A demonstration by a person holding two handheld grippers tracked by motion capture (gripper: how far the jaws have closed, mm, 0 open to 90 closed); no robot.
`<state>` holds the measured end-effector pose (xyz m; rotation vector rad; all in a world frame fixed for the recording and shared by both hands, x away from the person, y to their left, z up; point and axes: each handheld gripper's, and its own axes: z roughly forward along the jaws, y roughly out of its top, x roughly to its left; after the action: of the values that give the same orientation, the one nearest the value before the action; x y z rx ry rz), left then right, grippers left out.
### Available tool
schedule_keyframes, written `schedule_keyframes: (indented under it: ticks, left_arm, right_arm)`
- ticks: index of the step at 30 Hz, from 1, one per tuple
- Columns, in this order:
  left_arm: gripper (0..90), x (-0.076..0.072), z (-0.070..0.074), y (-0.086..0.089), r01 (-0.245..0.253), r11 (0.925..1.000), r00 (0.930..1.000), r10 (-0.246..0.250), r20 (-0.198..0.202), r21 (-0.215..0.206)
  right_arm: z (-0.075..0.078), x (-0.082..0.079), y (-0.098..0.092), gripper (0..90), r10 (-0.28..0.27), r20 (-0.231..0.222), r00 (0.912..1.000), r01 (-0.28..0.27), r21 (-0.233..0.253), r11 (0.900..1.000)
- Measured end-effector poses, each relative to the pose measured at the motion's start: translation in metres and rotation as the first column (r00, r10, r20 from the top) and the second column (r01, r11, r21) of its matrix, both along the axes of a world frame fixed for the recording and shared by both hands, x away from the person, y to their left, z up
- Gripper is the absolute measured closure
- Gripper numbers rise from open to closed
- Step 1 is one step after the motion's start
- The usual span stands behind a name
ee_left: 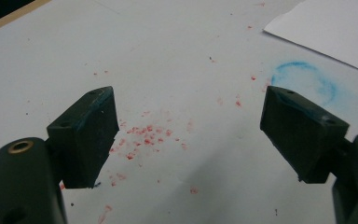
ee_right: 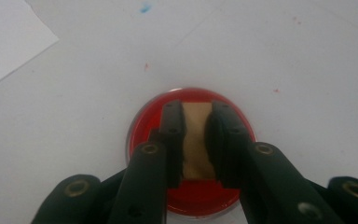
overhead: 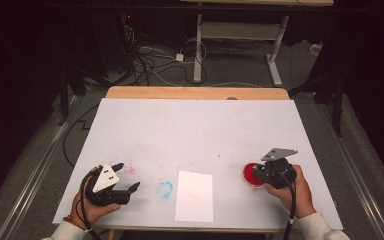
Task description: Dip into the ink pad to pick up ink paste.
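Observation:
A round red ink pad (overhead: 248,176) (ee_right: 200,198) lies on the white table cover at the right. My right gripper (overhead: 259,173) (ee_right: 196,112) hangs right over it, shut on a small tan block (ee_right: 196,140) that stands between the jaws above the red surface; I cannot tell whether the block touches the pad. At the left, my left gripper (overhead: 127,175) (ee_left: 191,126) is wide open and empty, low over the cover. A white sheet of paper (overhead: 195,196) (ee_left: 335,28) lies near the front edge between the two hands.
A faint blue ring mark (overhead: 165,189) (ee_left: 303,77) sits left of the paper. Red specks (ee_left: 149,130) dot the cover under the left gripper. The wooden table edge (overhead: 195,92) runs along the back, with cables and a desk frame on the floor beyond.

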<state>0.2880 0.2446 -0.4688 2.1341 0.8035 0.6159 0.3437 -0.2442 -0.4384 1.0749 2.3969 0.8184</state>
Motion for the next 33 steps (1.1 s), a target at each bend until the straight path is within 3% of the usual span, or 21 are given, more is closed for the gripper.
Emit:
schedule_keyframes:
  ticks: [9,20,24,33]
  left_arm:
    - [18.4,-0.002,0.0,-0.003,0.007,0.9999,1.0,-0.007,-0.005,0.013]
    - [18.4,-0.001,0.0,-0.004,0.012,0.9998,0.9999,-0.012,-0.008,0.015]
    - [18.3,-0.002,0.0,-0.004,0.011,0.9998,0.9999,-0.011,-0.01,0.018]
    - [18.4,-0.002,0.0,-0.005,0.018,0.9997,0.9998,-0.018,-0.01,0.019]
  right_arm:
    - [0.037,-0.011,-0.001,76.3,0.01,0.081,0.9967,-0.014,0.049,0.999]
    - [0.074,-0.022,-0.002,76.3,0.042,0.16,0.9862,-0.051,0.051,0.997]
    - [0.068,-0.02,-0.001,76.3,0.036,0.142,0.9892,-0.043,0.044,0.998]
    - [0.025,-0.005,0.006,76.3,0.041,0.046,0.9981,-0.04,-0.028,0.999]
